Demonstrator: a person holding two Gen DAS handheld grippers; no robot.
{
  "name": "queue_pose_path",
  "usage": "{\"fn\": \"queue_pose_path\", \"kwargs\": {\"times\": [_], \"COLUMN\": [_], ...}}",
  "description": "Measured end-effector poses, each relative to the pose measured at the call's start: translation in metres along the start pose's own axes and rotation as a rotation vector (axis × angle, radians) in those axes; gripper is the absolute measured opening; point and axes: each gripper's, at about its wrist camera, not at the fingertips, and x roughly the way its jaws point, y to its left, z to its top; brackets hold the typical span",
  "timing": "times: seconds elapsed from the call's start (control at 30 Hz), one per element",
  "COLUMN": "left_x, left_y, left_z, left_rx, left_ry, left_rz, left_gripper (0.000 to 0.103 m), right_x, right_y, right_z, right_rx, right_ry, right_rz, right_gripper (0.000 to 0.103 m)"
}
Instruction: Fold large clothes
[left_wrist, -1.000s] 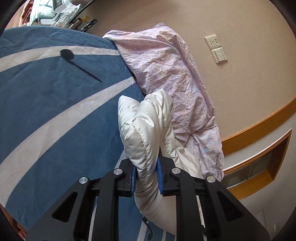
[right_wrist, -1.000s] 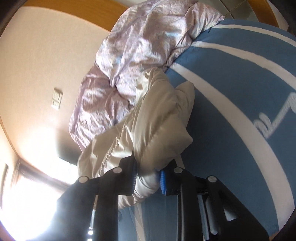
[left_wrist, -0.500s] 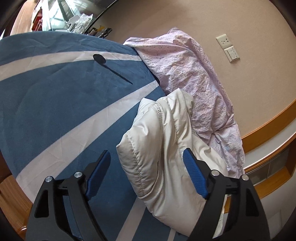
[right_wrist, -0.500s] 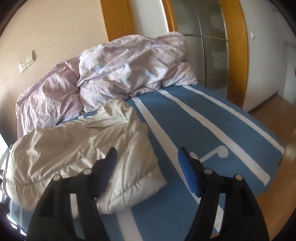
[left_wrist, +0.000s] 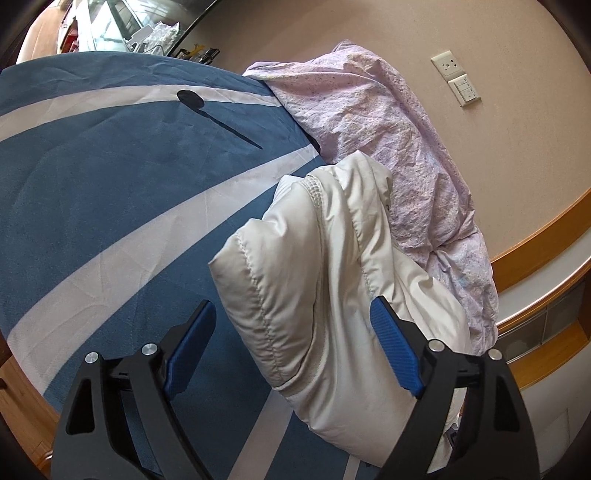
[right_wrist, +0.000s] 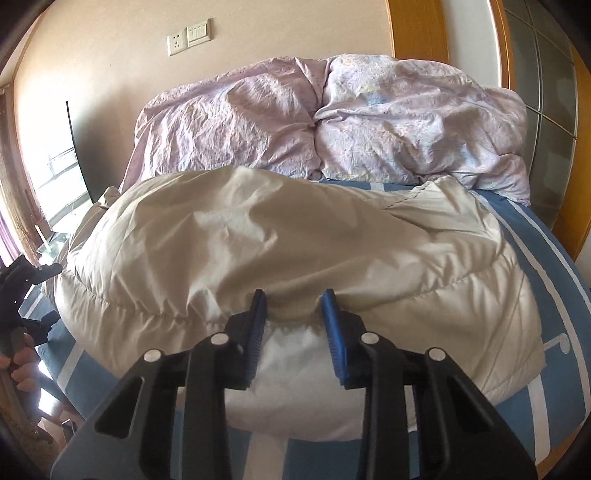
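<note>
One cream-white quilted puffer jacket (left_wrist: 325, 280) lies folded into a thick bundle on the bed, on one blue bedspread with white stripes (left_wrist: 110, 192), close to the bed's head edge where one crumpled lilac duvet (left_wrist: 388, 122) is heaped against the wall. The jacket is puffy and creased, with stitched quilting seams and a gathered hem showing along its near edge (right_wrist: 291, 258); in the right wrist view it spreads wide across the bedspread (right_wrist: 546, 240), touching the duvet (right_wrist: 332, 122) behind it. Two grippers are in play. The left gripper (left_wrist: 295, 343) has its jaws spread wide, one blue pad on either side of the bundle's end and neither pressing the fabric. The right gripper (right_wrist: 295, 317) has its jaws partly closed, with a small fold of the jacket's near edge bunched between the blue pads. One white wall socket with a switch plate (right_wrist: 188, 37) sits on the beige wall above the duvet.
</note>
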Motion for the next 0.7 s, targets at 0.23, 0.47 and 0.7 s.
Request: {"fn": "queue_pose_path", "kwargs": {"times": [0.23, 0.47, 0.7], "left_x": [0.006, 0.009, 0.012], "left_y": [-0.006, -0.005, -0.005], "left_z": [-0.001, -0.001, 0.002], "left_rx": [0.004, -0.006, -0.019], "left_ry": [-0.005, -0.021, -0.018], "left_rz": [-0.003, -0.026, -0.065], "left_gripper": [0.085, 0.082, 0.076], "right_x": [0.026, 0.047, 0.055], "right_y": [0.016, 0.018, 0.016], "right_z": [-0.013, -0.018, -0.021], "right_rx": [-0.001, -0.01, -0.006], "right_ry": [0.083, 0.143, 0.163], "right_rz": [0.017, -0.011, -0.008], "right_gripper": [0.031, 0.031, 0.031]}}
